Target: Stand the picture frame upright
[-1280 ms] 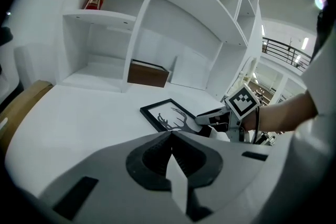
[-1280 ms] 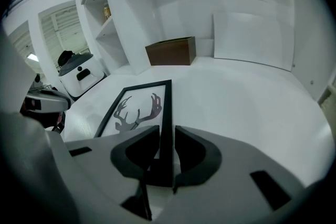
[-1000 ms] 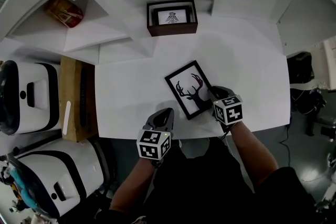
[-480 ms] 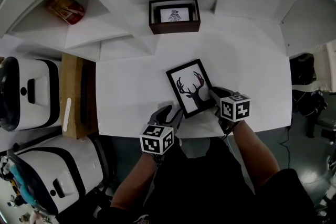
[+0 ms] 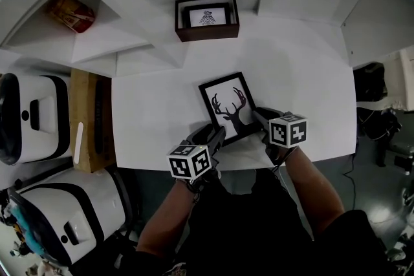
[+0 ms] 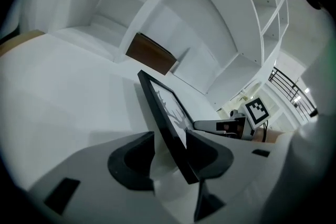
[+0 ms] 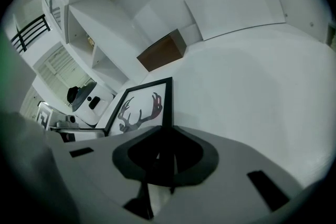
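What worries me is the picture frame [image 5: 226, 106] swinging or slipping. Only the right gripper [image 5: 260, 118] has hold of it, fingers clenched on the near right corner. With the weight hanging off that one corner, a lift could let it pivot and clap back onto the tabletop [image 5: 152, 106], or skid off the front edge, which is close by. The left gripper [image 5: 211, 136] is no help as it stands: its fingers have just been opening and are released. The frame's near left edge stands between them, and one finger seems to brush it without pinching. If they close askew, they could nudge the frame out of the right grip. A second, brown-framed picture [image 5: 206, 17] stands well apart at the back, out of harm's way. The frame looks to lie face up near the front of the tabletop, between the two grippers. Its long axis runs from the person toward the back, leaning a little left, with the antlers pointing to the far end.
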Tool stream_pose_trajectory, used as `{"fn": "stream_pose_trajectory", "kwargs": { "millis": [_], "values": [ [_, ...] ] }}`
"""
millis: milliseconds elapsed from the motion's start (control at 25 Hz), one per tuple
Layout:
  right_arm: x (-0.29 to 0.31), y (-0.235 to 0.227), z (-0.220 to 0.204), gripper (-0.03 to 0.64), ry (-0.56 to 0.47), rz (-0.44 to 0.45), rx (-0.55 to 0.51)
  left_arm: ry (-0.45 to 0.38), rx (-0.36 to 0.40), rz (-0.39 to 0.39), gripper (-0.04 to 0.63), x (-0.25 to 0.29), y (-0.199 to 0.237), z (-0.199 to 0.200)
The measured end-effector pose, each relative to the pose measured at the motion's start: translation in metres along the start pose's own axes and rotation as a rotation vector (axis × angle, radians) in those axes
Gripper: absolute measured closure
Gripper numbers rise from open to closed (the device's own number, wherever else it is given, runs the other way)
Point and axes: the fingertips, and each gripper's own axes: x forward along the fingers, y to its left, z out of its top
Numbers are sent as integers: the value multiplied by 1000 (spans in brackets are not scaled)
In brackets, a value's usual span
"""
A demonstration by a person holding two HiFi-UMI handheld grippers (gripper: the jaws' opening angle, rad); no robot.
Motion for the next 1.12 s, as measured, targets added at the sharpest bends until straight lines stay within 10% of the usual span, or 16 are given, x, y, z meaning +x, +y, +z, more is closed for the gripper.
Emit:
{"fn": "stream_pose_trajectory", "kwargs": {
  "millis": [640, 1120],
  "values": [
    [-1, 5, -4, 559, 11, 49, -42, 21, -124, -75, 416, 41, -9, 12],
    [-3, 14, -11, 557, 14, 84, -55, -35, -195, -220, 555, 25, -25, 23]
  ]
}}
